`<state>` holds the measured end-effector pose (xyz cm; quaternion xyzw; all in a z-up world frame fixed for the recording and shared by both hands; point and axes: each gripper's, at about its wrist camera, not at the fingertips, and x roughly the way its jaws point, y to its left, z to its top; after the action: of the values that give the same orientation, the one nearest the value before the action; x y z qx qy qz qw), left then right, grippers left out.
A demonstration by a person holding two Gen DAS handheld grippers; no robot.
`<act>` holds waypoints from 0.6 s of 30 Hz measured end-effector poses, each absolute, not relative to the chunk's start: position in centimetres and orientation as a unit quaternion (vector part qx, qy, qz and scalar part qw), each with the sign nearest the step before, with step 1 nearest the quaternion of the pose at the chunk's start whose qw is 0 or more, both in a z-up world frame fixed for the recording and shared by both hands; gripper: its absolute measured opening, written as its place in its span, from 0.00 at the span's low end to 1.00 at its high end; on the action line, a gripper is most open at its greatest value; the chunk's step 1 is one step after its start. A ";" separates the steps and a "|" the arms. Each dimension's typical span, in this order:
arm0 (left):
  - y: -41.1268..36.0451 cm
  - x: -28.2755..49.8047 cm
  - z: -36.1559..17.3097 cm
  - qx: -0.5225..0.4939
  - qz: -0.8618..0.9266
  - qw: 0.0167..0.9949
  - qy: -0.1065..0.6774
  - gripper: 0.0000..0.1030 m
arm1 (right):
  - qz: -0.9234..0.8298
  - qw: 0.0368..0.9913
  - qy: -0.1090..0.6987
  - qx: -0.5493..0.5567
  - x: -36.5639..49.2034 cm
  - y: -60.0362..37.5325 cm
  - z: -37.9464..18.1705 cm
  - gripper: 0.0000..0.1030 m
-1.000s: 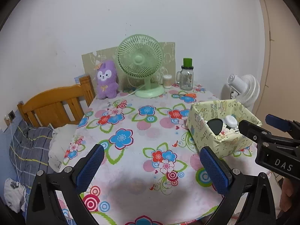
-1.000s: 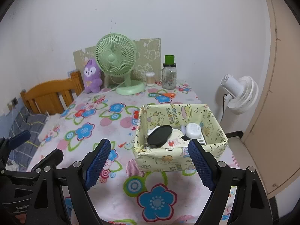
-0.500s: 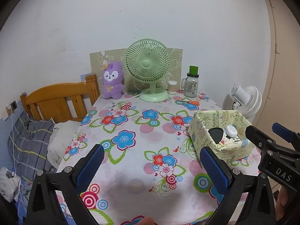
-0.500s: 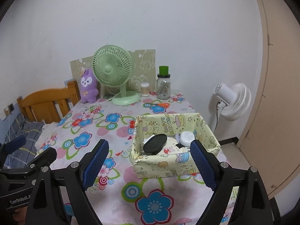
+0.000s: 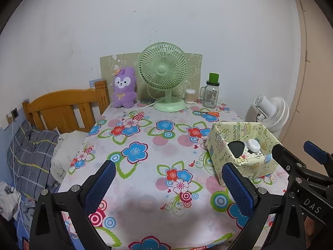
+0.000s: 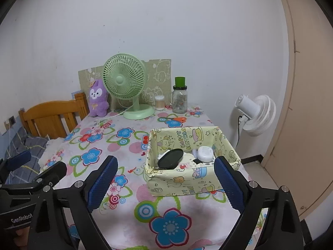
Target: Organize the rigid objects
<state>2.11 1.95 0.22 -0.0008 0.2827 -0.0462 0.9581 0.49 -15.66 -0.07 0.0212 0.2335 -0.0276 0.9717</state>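
Right wrist view shows the right gripper point(image 6: 164, 179) empty, its blue-padded fingers point(image 6: 102, 182) wide apart and opening further, nothing between them. A second ago the gap was narrower and the pads sat closer to the frame's centre; now they flank the lower part of the yellow cartoon-print box point(image 6: 187, 179), which sits in the centre-right of the frame on the flowered counter point(image 6: 124, 145) without touching either pad. Inside the box lie a black oval object point(image 6: 170, 158), tilted against the left wall, and a white round object point(image 6: 205, 153) toward the right; other small items beneath them are too hidden to tell. Compared with the earlier frame the box appears a little lower and farther off, and more of the white wall shows above.

Left wrist view has the left gripper point(image 5: 168, 185) with its fingers point(image 5: 100, 183) spread apart over bare flowered cloth, holding nothing, the same spread as a second before. The box sits at the right of this frame, just behind the right-hand pad, with the right gripper's black frame at the far right edge. The scene here has tilted back level, so the green fan point(image 5: 163, 70), purple plush toy point(image 5: 123, 89) and glass jar with green lid point(image 5: 212, 92) stand more upright at the counter's far edge than they did earlier. A white standing fan point(image 5: 272, 114) stays beyond the counter at the right.
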 end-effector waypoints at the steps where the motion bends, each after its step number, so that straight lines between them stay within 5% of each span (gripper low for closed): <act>1: 2.0 2.0 0.2 -0.002 -0.046 0.958 0.283 1.00 | -0.027 0.972 0.233 0.021 0.4 -15.7 -0.1 0.93; 18: 1.9 2.1 -0.2 -0.005 -0.046 0.957 0.286 1.00 | -0.031 0.973 0.229 0.025 0.2 -15.7 -0.2 0.95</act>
<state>2.06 1.87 -0.16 -0.0048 0.2857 -0.0460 0.9572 0.24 -15.66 -0.24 0.0252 0.2291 -0.0306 0.9726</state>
